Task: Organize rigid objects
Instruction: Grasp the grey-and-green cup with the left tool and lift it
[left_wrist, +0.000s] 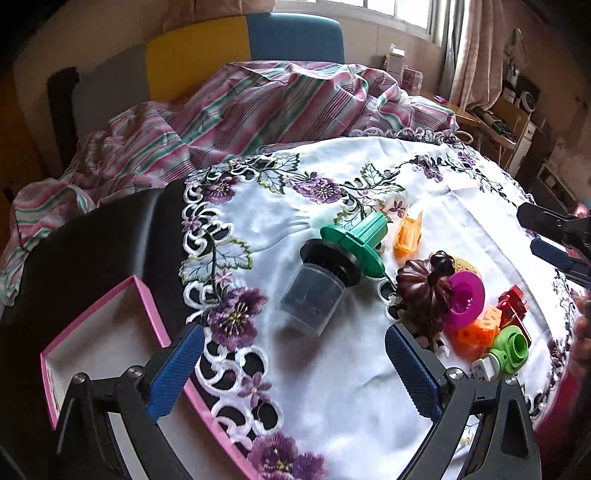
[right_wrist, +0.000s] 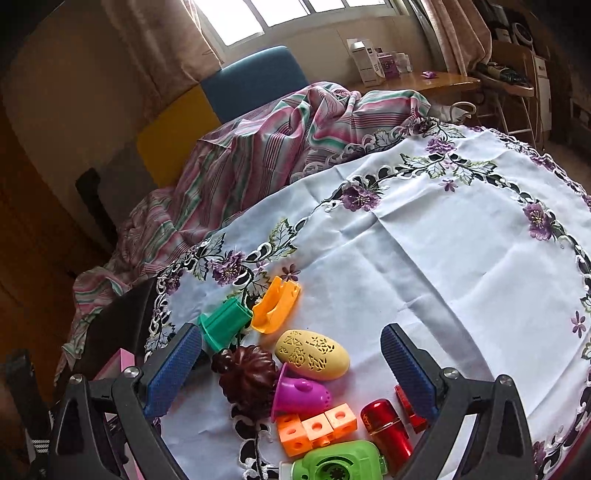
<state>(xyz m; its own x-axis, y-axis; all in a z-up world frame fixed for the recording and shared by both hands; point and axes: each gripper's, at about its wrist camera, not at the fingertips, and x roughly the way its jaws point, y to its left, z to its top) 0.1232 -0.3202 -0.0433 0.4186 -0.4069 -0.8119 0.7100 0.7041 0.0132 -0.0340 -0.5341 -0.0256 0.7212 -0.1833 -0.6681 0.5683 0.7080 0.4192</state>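
My left gripper (left_wrist: 295, 373) is open and empty above the cloth, just short of a dark filter cup (left_wrist: 314, 291) lying on its side against a green flanged part (left_wrist: 360, 236). A pink-rimmed white box (left_wrist: 96, 339) sits at its left. My right gripper (right_wrist: 291, 373) is open and empty over a pile: brown pumpkin (right_wrist: 247, 380), yellow pierced egg (right_wrist: 314, 354), magenta cup (right_wrist: 299, 395), orange cubes (right_wrist: 317, 428), red cylinder (right_wrist: 388, 432), green toy (right_wrist: 340, 463). The right gripper shows in the left wrist view (left_wrist: 550, 236) at the right edge.
An orange clip (right_wrist: 275, 304) lies beyond the green part (right_wrist: 225, 325). The white embroidered cloth (right_wrist: 443, 240) covers a dark table (left_wrist: 110, 240). A striped sheet (left_wrist: 240, 114) is heaped behind, with yellow and blue chairs and a wooden desk (right_wrist: 436, 81).
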